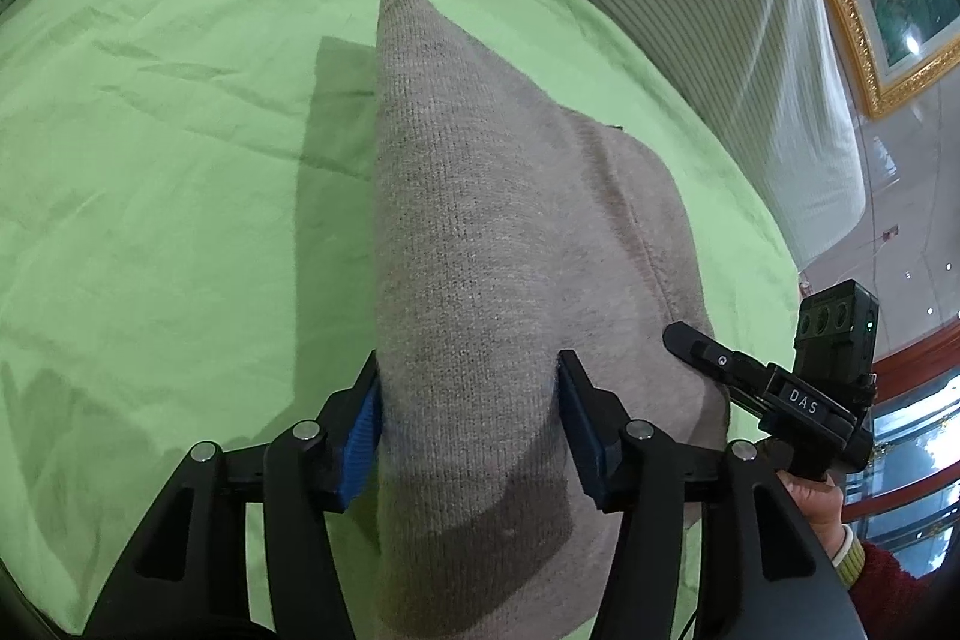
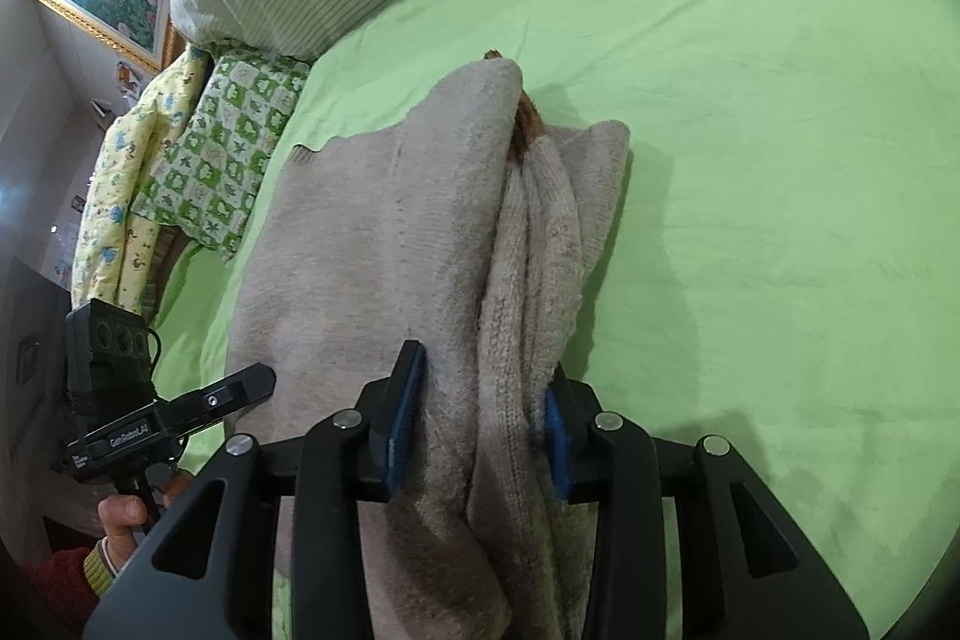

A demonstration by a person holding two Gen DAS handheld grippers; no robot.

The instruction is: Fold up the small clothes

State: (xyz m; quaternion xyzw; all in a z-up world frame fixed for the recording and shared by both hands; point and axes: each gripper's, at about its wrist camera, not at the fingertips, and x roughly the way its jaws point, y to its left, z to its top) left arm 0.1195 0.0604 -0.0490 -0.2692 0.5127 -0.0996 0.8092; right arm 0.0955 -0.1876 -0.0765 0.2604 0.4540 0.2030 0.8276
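Observation:
A small beige knit garment [image 1: 480, 232] lies partly folded on a green bed sheet [image 1: 150, 160]. My left gripper [image 1: 471, 430] is shut on one edge of it, cloth bunched between the blue pads. My right gripper [image 2: 480, 424] is shut on the other edge of the garment [image 2: 384, 220], holding several thick folded layers between its pads. A brown bit of cloth shows at the garment's far fold in the right wrist view. Each gripper shows in the other's view: the right gripper [image 1: 690, 340] and the left gripper [image 2: 264, 376].
A striped white-grey bolster [image 1: 690, 10] lies along the far side of the bed. A green-patterned quilt [image 2: 228, 148] and a yellow printed quilt [image 2: 126, 196] lie at the bed's edge. A gold-framed picture [image 1: 870, 10] hangs on the wall.

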